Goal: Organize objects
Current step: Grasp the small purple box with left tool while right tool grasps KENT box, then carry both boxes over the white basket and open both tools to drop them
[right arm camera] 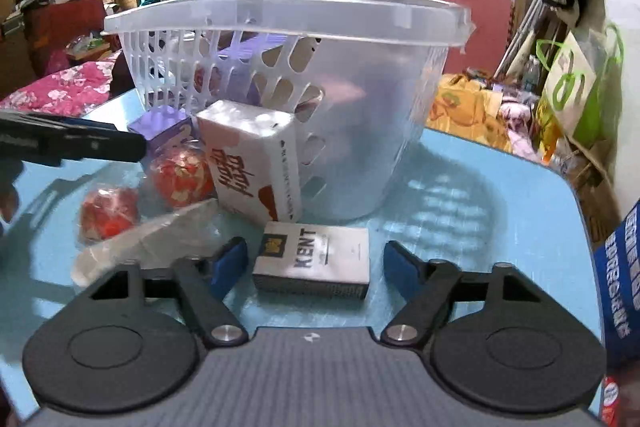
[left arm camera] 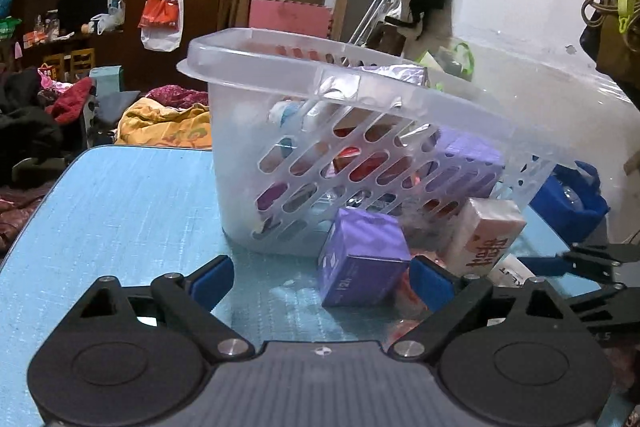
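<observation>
Closing on the flat grey-and-white cardboard cigarette pack (right arm camera: pixel 311 263), the right gripper (right arm camera: pixel 316 269) stands wide with the pack between its blue pads, untouched. The left gripper (left arm camera: pixel 322 281) is likewise wide and empty, the purple cardboard box (left arm camera: pixel 362 263) just off its right pad. Risk, as judged: the pack may skid on the smooth table, or a pad may nudge the white-and-red tissue packet (right arm camera: pixel 256 163) leaning at the translucent slotted plastic basket (right arm camera: pixel 360 131). The pale blue tabletop (left arm camera: pixel 120 203) looks glossy. Beyond lies a cluttered room.
</observation>
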The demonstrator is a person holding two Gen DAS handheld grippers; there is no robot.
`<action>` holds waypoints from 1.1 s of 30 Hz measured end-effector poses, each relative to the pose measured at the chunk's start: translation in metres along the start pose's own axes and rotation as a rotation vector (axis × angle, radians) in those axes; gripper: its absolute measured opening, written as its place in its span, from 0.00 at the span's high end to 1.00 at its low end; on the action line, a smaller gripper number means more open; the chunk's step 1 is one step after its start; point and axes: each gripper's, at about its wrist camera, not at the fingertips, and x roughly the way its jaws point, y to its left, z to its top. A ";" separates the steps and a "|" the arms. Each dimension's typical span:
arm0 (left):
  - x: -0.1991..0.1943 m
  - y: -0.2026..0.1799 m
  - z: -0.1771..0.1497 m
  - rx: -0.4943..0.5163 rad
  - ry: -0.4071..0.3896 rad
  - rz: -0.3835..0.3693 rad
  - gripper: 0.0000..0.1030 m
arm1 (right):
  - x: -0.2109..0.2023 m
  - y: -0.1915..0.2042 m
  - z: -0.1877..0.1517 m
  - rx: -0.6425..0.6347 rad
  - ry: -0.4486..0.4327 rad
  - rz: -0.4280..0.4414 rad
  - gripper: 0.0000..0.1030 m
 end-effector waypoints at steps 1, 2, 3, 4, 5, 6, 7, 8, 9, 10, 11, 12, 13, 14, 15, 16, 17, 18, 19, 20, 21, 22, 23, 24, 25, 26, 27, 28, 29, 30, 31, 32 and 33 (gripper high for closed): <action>0.000 -0.003 -0.001 0.004 -0.003 0.001 0.06 | -0.003 -0.002 -0.002 0.000 -0.002 -0.018 0.41; 0.000 -0.006 -0.002 0.010 -0.008 0.004 0.06 | -0.006 -0.003 -0.005 -0.004 -0.009 -0.041 0.41; 0.001 -0.010 -0.002 0.011 -0.014 0.011 0.06 | -0.008 -0.004 -0.009 -0.001 -0.019 -0.041 0.41; 0.001 -0.013 -0.002 0.009 -0.020 0.021 0.08 | -0.010 -0.006 -0.012 0.007 -0.025 -0.034 0.41; 0.002 -0.015 -0.001 0.003 -0.024 0.029 0.11 | -0.012 -0.007 -0.012 0.018 -0.025 -0.025 0.41; 0.003 -0.016 -0.002 -0.008 -0.027 0.037 0.12 | -0.013 -0.008 -0.013 0.022 -0.026 -0.018 0.41; 0.004 -0.019 -0.002 -0.015 -0.027 0.053 0.17 | -0.012 -0.008 -0.012 0.025 -0.025 -0.015 0.41; 0.006 -0.022 -0.002 -0.016 -0.027 0.070 0.23 | -0.011 -0.008 -0.011 0.025 -0.025 -0.015 0.41; 0.007 -0.023 -0.001 -0.015 -0.028 0.090 0.24 | -0.011 -0.008 -0.012 0.024 -0.025 -0.017 0.41; 0.007 -0.023 -0.002 -0.026 -0.033 0.092 0.26 | -0.011 -0.009 -0.012 0.025 -0.025 -0.016 0.41; 0.007 -0.021 -0.002 -0.039 -0.035 0.087 0.27 | -0.012 -0.009 -0.012 0.026 -0.026 -0.015 0.41; 0.006 -0.020 -0.002 -0.047 -0.038 0.082 0.28 | -0.011 -0.009 -0.011 0.027 -0.026 -0.015 0.41; 0.007 -0.020 -0.003 -0.041 -0.043 0.083 0.30 | -0.011 -0.008 -0.010 0.029 -0.026 -0.017 0.41; 0.007 -0.022 -0.004 -0.027 -0.047 0.083 0.35 | -0.011 -0.009 -0.010 0.032 -0.027 -0.021 0.41; 0.007 -0.025 -0.004 -0.010 -0.057 0.082 0.39 | -0.011 -0.009 -0.010 0.036 -0.027 -0.027 0.41; 0.006 -0.028 -0.005 0.010 -0.067 0.075 0.49 | -0.009 -0.009 -0.009 0.038 -0.028 -0.033 0.41; 0.005 -0.030 -0.006 0.026 -0.075 0.061 0.55 | -0.009 -0.009 -0.008 0.038 -0.030 -0.036 0.41; 0.003 -0.031 -0.008 0.035 -0.082 0.059 0.55 | -0.008 -0.009 -0.008 0.037 -0.034 -0.037 0.41; 0.002 -0.032 -0.010 0.043 -0.091 0.072 0.56 | -0.009 -0.008 -0.008 0.036 -0.039 -0.040 0.41; 0.001 -0.032 -0.011 0.042 -0.095 0.070 0.56 | -0.009 -0.008 -0.009 0.036 -0.043 -0.042 0.41; -0.002 -0.029 -0.011 0.029 -0.106 0.049 0.56 | -0.010 -0.008 -0.009 0.038 -0.046 -0.040 0.41; -0.007 -0.025 -0.012 0.012 -0.128 0.024 0.56 | -0.010 -0.009 -0.009 0.040 -0.048 -0.035 0.41; -0.012 -0.021 -0.012 0.000 -0.149 0.011 0.56 | -0.010 -0.009 -0.009 0.043 -0.051 -0.034 0.41; -0.015 -0.017 -0.013 -0.013 -0.165 0.000 0.56 | -0.011 -0.010 -0.009 0.047 -0.055 -0.034 0.41; -0.018 -0.012 -0.014 -0.033 -0.179 -0.017 0.56 | -0.011 -0.011 -0.009 0.051 -0.057 -0.031 0.41; -0.020 -0.009 -0.013 -0.053 -0.188 -0.038 0.56 | -0.011 -0.011 -0.009 0.053 -0.058 -0.027 0.41; -0.020 -0.006 -0.013 -0.068 -0.195 -0.053 0.56 | -0.011 -0.011 -0.009 0.053 -0.061 -0.029 0.41; -0.020 -0.004 -0.012 -0.078 -0.198 -0.060 0.56 | -0.012 -0.012 -0.009 0.054 -0.067 -0.031 0.41; -0.020 -0.004 -0.012 -0.083 -0.201 -0.066 0.56 | -0.013 -0.012 -0.009 0.058 -0.074 -0.030 0.41; -0.019 -0.004 -0.012 -0.086 -0.202 -0.072 0.56 | -0.014 -0.013 -0.010 0.061 -0.078 -0.028 0.41; -0.019 -0.004 -0.012 -0.088 -0.203 -0.079 0.56 | -0.014 -0.013 -0.010 0.064 -0.079 -0.027 0.41; -0.020 -0.004 -0.013 -0.087 -0.206 -0.083 0.56 | -0.014 -0.014 -0.010 0.068 -0.081 -0.025 0.41; -0.020 -0.005 -0.013 -0.085 -0.211 -0.087 0.56 | -0.014 -0.014 -0.010 0.071 -0.085 -0.024 0.41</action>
